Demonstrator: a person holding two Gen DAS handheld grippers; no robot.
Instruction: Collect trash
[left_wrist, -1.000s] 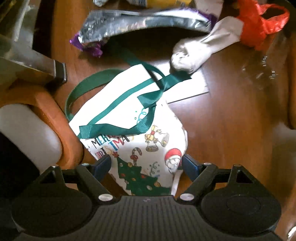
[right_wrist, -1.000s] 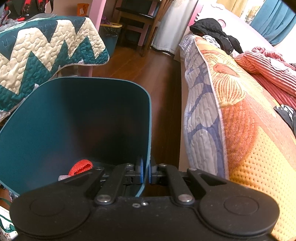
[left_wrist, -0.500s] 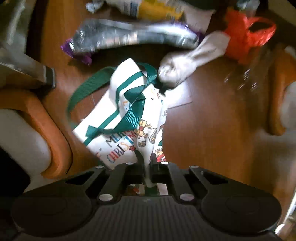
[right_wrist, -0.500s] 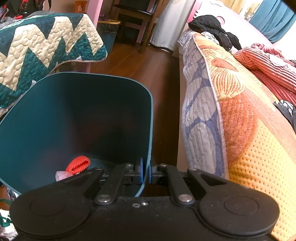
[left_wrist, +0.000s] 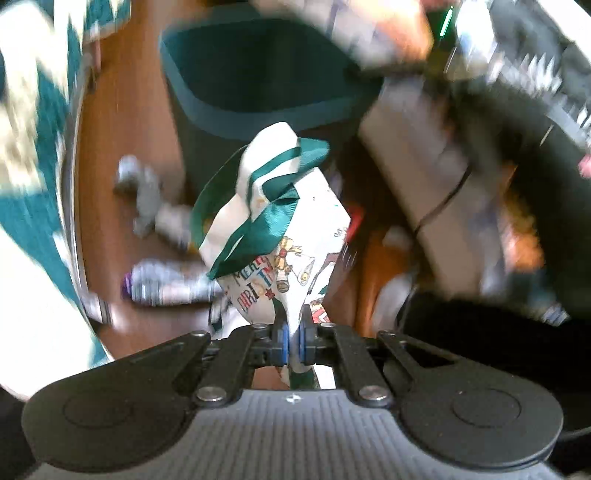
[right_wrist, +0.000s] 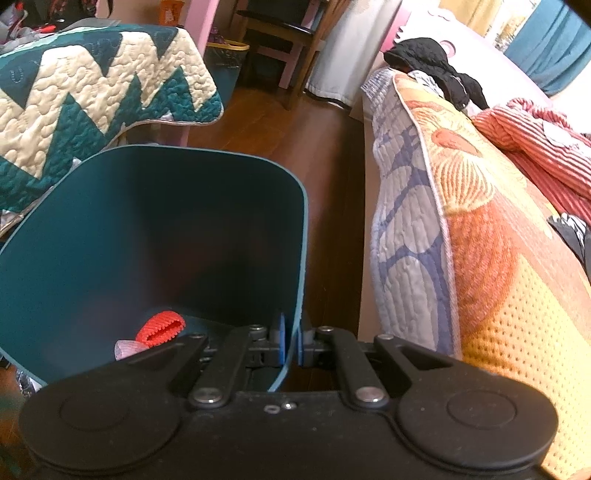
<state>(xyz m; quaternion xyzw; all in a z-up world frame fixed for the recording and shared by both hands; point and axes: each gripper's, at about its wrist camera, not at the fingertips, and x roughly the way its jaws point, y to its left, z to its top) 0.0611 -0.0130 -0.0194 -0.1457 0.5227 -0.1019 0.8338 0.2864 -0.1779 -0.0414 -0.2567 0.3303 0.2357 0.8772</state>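
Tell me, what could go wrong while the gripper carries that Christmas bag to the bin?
The left gripper pinches only one corner of the Christmas bag, so it might slip out. Its loose green ribbon handles dangle and could snag on the teal bin rim. The right gripper grips just the thin bin wall, so the bin could tip if bumped.

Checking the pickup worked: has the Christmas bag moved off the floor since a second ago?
Yes. The Christmas bag, pinched in the left gripper, has risen off the wooden floor toward the teal bin.
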